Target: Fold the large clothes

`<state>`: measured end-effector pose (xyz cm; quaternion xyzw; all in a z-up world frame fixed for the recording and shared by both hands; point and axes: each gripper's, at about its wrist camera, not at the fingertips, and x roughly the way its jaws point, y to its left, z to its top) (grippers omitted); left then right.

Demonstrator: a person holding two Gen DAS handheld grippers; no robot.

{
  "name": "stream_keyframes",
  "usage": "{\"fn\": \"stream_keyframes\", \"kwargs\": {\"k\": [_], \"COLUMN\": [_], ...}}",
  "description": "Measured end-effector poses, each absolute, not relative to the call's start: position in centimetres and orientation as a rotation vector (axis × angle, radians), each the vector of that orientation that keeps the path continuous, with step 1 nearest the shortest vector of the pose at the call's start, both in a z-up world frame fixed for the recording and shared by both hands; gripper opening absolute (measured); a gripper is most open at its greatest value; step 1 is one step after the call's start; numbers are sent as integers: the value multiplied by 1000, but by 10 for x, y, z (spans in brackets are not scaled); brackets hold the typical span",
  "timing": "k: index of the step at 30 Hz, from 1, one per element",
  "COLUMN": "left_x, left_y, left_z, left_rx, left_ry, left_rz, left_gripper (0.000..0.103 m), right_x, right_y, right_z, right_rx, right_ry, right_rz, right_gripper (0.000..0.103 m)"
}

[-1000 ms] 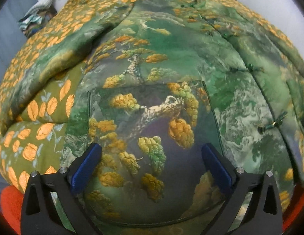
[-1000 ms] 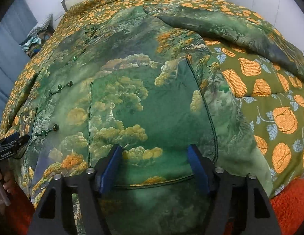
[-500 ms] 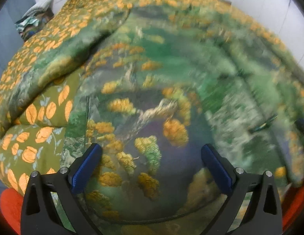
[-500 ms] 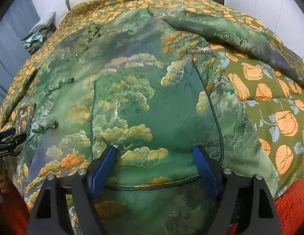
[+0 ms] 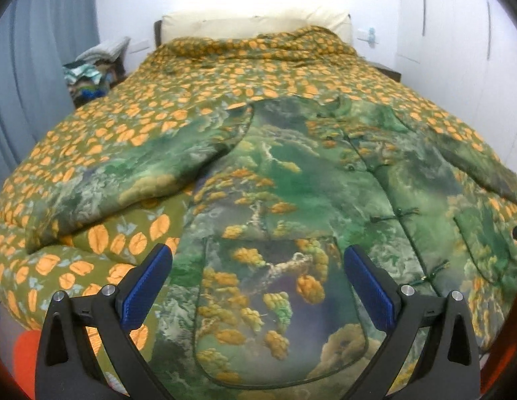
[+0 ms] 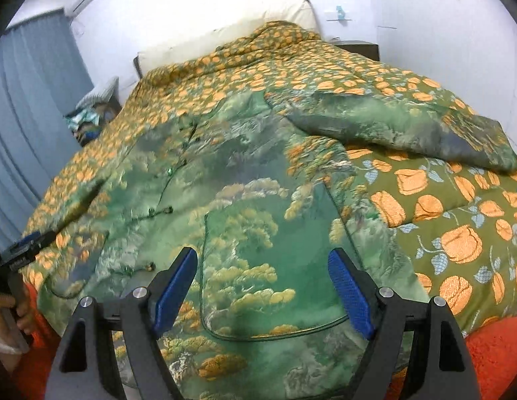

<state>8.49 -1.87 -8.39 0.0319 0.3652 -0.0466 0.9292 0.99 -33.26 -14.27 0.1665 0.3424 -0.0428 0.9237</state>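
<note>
A large green padded jacket (image 5: 312, 180) with a tree and cloud print lies spread flat, front up, on the bed; it also shows in the right wrist view (image 6: 245, 200). Its sleeves lie out to the left (image 5: 125, 180) and right (image 6: 408, 126). My left gripper (image 5: 256, 283) is open and empty above the jacket's left patch pocket (image 5: 278, 316). My right gripper (image 6: 263, 286) is open and empty above the right patch pocket (image 6: 272, 260). The left gripper also shows at the left edge of the right wrist view (image 6: 21, 250).
The jacket lies on a green quilt with orange flowers (image 5: 225, 76) that covers the bed. A cream headboard (image 5: 255, 21) and white wall stand behind. A pile of clothes (image 5: 91, 70) sits at the far left by a blue curtain (image 5: 35, 66). Orange fabric (image 6: 492, 350) lies at the near edge.
Both grippers have pulled back and tilted up from the jacket, so the whole bed, headboard and walls have come into view. Both stay open and empty.
</note>
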Motion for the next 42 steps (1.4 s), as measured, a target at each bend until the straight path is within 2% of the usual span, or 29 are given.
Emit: {"fn": "stream_keyframes", "kwargs": {"k": [6, 10, 17, 20, 23, 26, 27, 28, 31, 36, 42], "left_x": [83, 86, 91, 94, 96, 98, 99, 99, 98, 101, 101], "left_y": [-7, -3, -8, -12, -16, -17, -17, -17, -15, -14, -9], "left_z": [-81, -83, -91, -98, -104, -108, -109, -109, -109, -110, -107], "left_rx": [46, 30, 59, 90, 122, 126, 122, 117, 107, 81, 34], "left_ry": [732, 744, 770, 792, 805, 819, 827, 830, 825, 830, 831], "left_rz": [-55, -36, -19, -15, 0, 11, 15, 17, 13, -8, -26], "left_gripper": [102, 102, 102, 102, 102, 102, 102, 102, 102, 102, 102], "right_x": [4, 11, 23, 25, 27, 38, 43, 46, 59, 95, 174], "right_y": [-387, -467, -623, -661, -689, -700, -701, -700, -684, -643, -528], "right_z": [-122, -110, -173, -195, -213, -218, -217, -212, -174, -71, 32], "right_rx": [472, 636, 1014, 1146, 1274, 1282, 1264, 1231, 1063, 737, 424], "right_ry": [640, 593, 627, 574, 482, 463, 474, 483, 494, 451, 424], "right_rz": [-152, -224, -459, -514, -565, -569, -581, -601, -621, -514, -240], "right_gripper": [80, 80, 81, 80, 71, 49, 34, 23, 16, 16, 16]}}
